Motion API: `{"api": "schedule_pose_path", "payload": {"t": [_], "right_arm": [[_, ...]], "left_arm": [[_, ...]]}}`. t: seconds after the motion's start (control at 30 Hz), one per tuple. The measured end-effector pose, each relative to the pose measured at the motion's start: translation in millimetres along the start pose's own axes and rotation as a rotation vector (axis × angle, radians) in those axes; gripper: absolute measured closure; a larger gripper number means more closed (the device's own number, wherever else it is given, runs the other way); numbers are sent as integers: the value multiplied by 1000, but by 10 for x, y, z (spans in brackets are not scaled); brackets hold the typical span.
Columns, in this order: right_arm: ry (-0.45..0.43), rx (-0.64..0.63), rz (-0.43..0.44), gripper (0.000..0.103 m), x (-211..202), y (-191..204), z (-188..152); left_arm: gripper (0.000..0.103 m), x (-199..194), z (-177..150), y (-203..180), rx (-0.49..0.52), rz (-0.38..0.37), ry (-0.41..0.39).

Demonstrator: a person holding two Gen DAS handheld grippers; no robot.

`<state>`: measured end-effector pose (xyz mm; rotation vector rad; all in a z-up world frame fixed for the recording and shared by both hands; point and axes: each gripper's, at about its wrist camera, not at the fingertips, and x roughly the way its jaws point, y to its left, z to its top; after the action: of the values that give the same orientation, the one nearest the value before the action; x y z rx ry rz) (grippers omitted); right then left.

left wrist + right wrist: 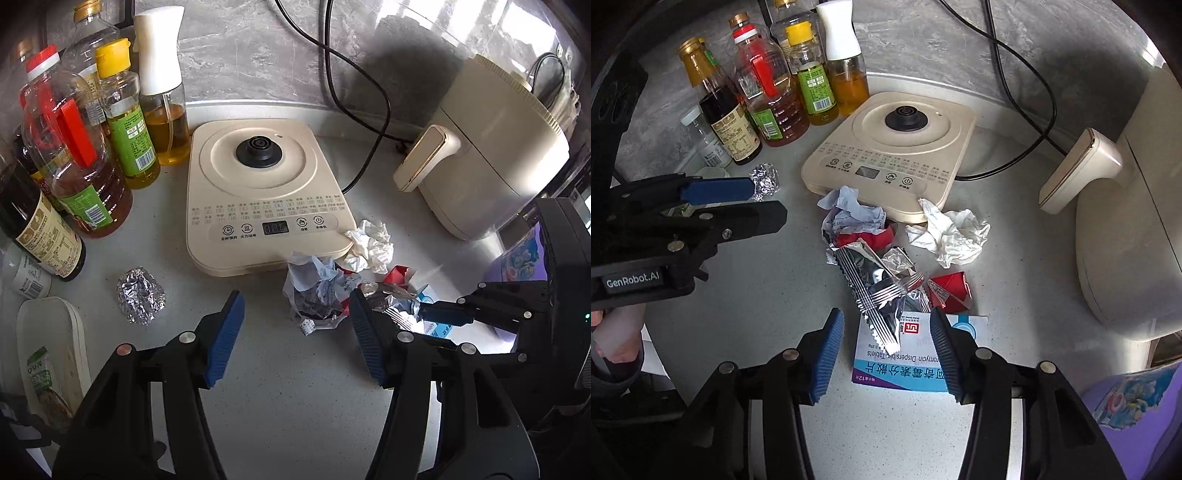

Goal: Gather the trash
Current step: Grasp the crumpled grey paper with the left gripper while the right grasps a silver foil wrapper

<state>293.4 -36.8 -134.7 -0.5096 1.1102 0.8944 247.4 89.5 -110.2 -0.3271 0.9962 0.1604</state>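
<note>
Trash lies on the grey counter in front of a beige cooker base. A crumpled blue-grey wrapper (317,291) sits just ahead of my open left gripper (295,332). A foil ball (140,295) lies to its left. A white tissue (369,243), red scraps (400,275) and a silver wrapper lie to the right. My right gripper (886,354) is open over a blue medicine box (905,369), with the silver foil wrapper (875,295) lying across the box. The tissue (949,232), red carton scrap (949,291) and foil ball (764,181) also show in the right wrist view.
Several oil and sauce bottles (74,166) stand at the left. The cooker base (262,192) sits in the middle with a black cord (351,74) behind. A cream air fryer (491,147) stands at the right. A purple bag (1137,406) is at the right edge.
</note>
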Motion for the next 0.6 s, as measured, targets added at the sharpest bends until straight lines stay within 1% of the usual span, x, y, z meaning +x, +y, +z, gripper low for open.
{"api": "schedule_pose_path", "payload": {"t": [0.07,0.1,0.13,0.17,0.23,0.47,0.53,0.57,0.6], "right_arm": [[16,1,8,76,124,-11,26],[20,9,8,78,163,-35,36],[20,14,7,84,182,-60,42],[18,17,11,87,183,-81,48],[12,18,19,88,175,-123,55],[-3,59,25,90,137,-260,44],[-9,67,24,90,124,-283,46],[-10,72,26,90,125,-295,47],[-9,75,26,90,130,-305,49]], "left_arm": [[44,61,25,-3,1,-2,11],[44,93,35,-11,4,-2,16],[44,131,48,-23,8,-2,22],[44,171,59,-34,12,0,28],[44,253,80,-33,15,13,40],[45,507,98,-23,-5,1,76],[64,579,96,-41,-9,-8,85],[75,593,102,-38,-24,-19,92],[83,569,104,-32,-39,-23,80]]}}
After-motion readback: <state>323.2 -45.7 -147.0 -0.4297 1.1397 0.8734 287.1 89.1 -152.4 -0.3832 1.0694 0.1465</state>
